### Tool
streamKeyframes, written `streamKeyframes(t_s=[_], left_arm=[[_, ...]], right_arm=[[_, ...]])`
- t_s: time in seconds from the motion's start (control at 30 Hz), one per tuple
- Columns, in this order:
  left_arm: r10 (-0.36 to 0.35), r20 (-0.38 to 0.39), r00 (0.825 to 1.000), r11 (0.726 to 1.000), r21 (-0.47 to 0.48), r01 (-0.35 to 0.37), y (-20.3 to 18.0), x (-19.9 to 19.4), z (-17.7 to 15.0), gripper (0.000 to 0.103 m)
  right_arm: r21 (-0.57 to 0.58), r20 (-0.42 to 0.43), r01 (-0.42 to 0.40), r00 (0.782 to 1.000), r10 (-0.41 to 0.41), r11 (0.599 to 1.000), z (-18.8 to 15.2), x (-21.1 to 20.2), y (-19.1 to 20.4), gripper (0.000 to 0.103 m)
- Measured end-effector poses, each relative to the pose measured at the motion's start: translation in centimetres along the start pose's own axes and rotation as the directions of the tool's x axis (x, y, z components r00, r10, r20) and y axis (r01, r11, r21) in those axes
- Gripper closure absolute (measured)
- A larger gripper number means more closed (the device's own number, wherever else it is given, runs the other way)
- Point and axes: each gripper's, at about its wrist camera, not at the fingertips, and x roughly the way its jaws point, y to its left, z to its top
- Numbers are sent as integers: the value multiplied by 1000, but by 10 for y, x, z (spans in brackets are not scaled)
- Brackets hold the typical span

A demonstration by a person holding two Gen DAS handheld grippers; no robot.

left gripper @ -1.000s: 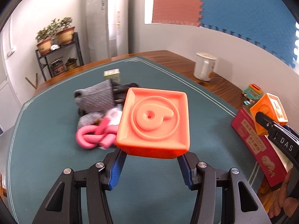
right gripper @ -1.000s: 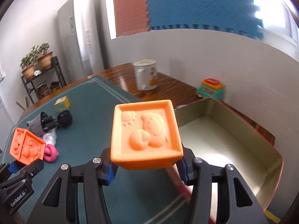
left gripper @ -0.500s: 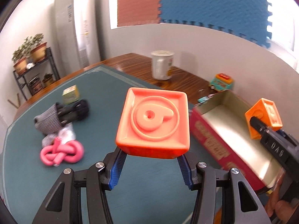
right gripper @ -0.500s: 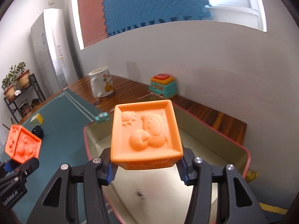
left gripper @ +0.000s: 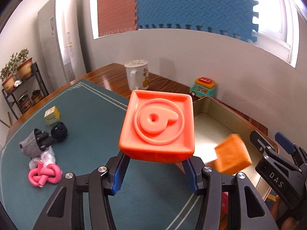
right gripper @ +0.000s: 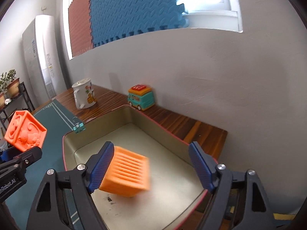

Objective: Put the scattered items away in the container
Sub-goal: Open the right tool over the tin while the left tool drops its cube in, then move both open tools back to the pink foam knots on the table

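Note:
My left gripper (left gripper: pixel 155 169) is shut on a red-orange toy block (left gripper: pixel 157 129) and holds it above the green mat, left of the tin; the block also shows in the right wrist view (right gripper: pixel 25 133). My right gripper (right gripper: pixel 153 166) is open over the open rectangular tin (right gripper: pixel 172 138). A light orange block (right gripper: pixel 125 174), blurred, falls between its fingers into the tin; it also shows in the left wrist view (left gripper: pixel 232 157). On the mat lie a pink knotted tube (left gripper: pixel 45 175), grey and black gloves (left gripper: pixel 38 141), a black ball (left gripper: pixel 59 133) and a small yellow box (left gripper: pixel 51 115).
A white mug (left gripper: pixel 137 76) and a teal toy bus (left gripper: pixel 203 87) stand on the wooden table near the wall. A teal binder clip (right gripper: pixel 79 127) lies by the tin's far left corner. The tin (left gripper: pixel 230 115) sits at the table's right end, against the wall.
My right gripper has opened over the tin and let go of the light orange block, which now drops. My left gripper has swung right towards the tin with its block.

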Motion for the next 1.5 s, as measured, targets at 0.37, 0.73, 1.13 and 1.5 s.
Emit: streamKeyframes(t_s=[0.37,0.73,1.13,1.5], left_arm=[[-108,-26,994,991,75,110,-47,23,19,48],[-117,-4,993,988,101,117,-56,27,34,39],[-58,-21,998,998,-3,58,-1,21,18,39],[88,-32,996,983,-156,-92,109,-11,-22,39]], right_arm=[[124,22,-23,1000,20,992,-4,0,-37,17],[125,62,-46,997,38,991,-9,1,-45,17],[70,115,-163,981,154,984,-4,-21,-8,17],[-69,75,-362,928,366,930,-5,-37,83,16]])
